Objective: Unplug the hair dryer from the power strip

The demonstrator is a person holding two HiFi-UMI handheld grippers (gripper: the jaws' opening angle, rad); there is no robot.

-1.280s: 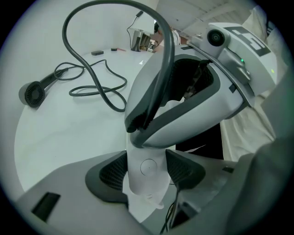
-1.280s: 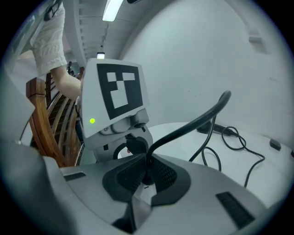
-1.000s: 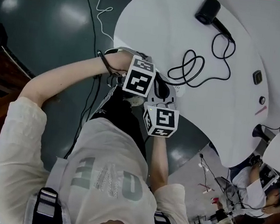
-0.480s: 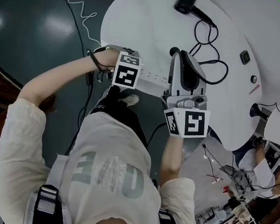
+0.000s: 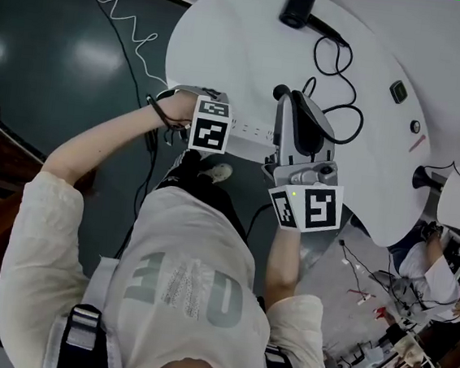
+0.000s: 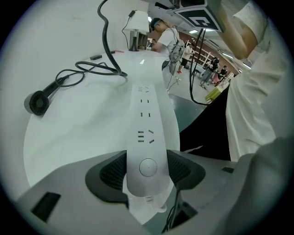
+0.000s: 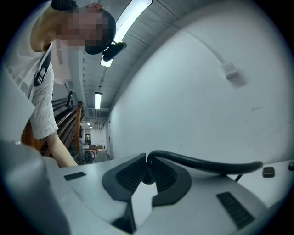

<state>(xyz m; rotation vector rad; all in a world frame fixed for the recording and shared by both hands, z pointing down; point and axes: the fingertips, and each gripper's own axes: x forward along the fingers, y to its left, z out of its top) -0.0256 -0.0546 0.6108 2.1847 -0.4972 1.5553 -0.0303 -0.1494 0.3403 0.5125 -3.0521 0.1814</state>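
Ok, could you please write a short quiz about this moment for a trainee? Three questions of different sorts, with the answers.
1. True or false: the left gripper is shut on one end of the power strip.
2. What is between the jaws of the right gripper? A) the power strip B) the black cable, at its plug end C) nothing
3. Fill in: the hair dryer lies on the white ____.
Key: 1 true. 2 B. 3 table.
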